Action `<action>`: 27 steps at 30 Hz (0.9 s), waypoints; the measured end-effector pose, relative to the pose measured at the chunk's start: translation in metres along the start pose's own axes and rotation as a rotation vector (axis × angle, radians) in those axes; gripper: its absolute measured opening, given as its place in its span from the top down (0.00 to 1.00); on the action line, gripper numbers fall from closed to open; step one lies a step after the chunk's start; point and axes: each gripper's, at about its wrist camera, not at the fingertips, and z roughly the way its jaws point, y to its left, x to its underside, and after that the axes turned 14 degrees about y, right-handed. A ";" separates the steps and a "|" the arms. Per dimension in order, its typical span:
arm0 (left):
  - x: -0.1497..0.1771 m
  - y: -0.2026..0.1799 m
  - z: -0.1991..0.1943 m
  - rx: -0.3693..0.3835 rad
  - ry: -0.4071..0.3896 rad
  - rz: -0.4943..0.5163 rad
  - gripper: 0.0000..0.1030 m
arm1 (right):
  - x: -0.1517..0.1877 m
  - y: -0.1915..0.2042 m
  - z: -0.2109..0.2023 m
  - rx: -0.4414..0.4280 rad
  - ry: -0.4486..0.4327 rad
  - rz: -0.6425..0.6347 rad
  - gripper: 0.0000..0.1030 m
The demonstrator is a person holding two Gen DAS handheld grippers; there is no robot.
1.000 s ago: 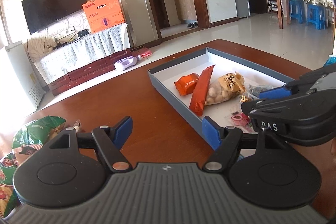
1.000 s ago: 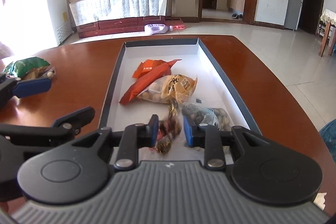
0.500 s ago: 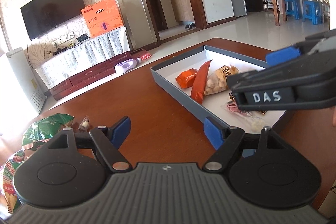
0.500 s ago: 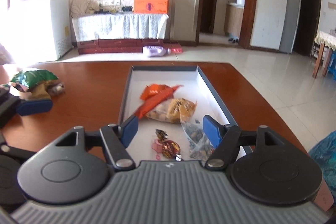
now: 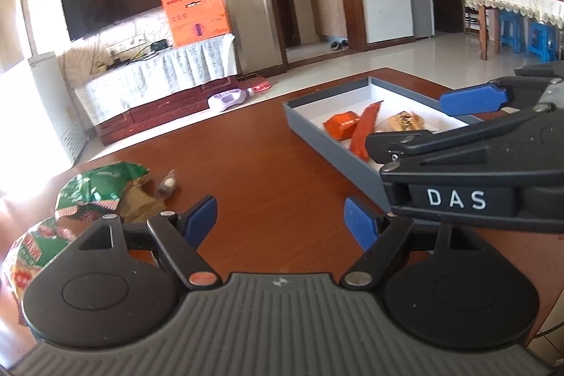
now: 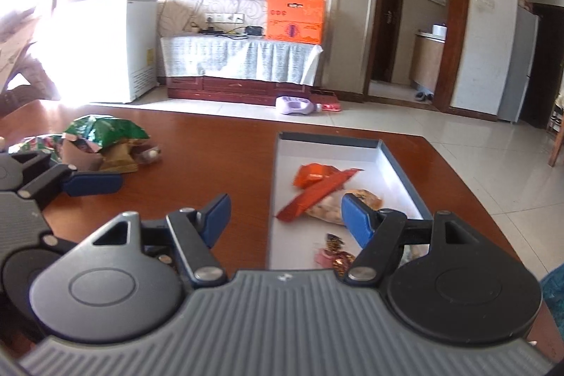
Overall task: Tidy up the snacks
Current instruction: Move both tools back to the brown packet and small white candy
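Snacks left to sort, the green bag (image 5: pixel 102 185) and small wrapped sweet (image 5: pixel 167 185), lie on the surface ahead-left of my left gripper (image 5: pixel 280 221) (spread, empty), nearer it than my right gripper (image 6: pixel 285 217), also spread, by the tray (image 6: pixel 405 164).

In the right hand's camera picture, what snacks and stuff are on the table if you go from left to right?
Green snack bag → small wrapped candy → gray tray's left wall → long orange-red packet → bag of pale round snacks.

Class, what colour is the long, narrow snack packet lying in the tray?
Orange-red, clearest in the right wrist view.
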 end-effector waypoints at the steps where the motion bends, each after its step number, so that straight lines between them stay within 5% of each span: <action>1: 0.001 0.003 0.000 -0.005 0.002 -0.006 0.19 | -0.001 0.002 0.001 -0.006 0.000 -0.001 0.31; 27: 0.022 0.094 0.016 -0.072 0.042 -0.192 0.19 | -0.017 0.066 0.013 -0.108 0.009 -0.082 0.31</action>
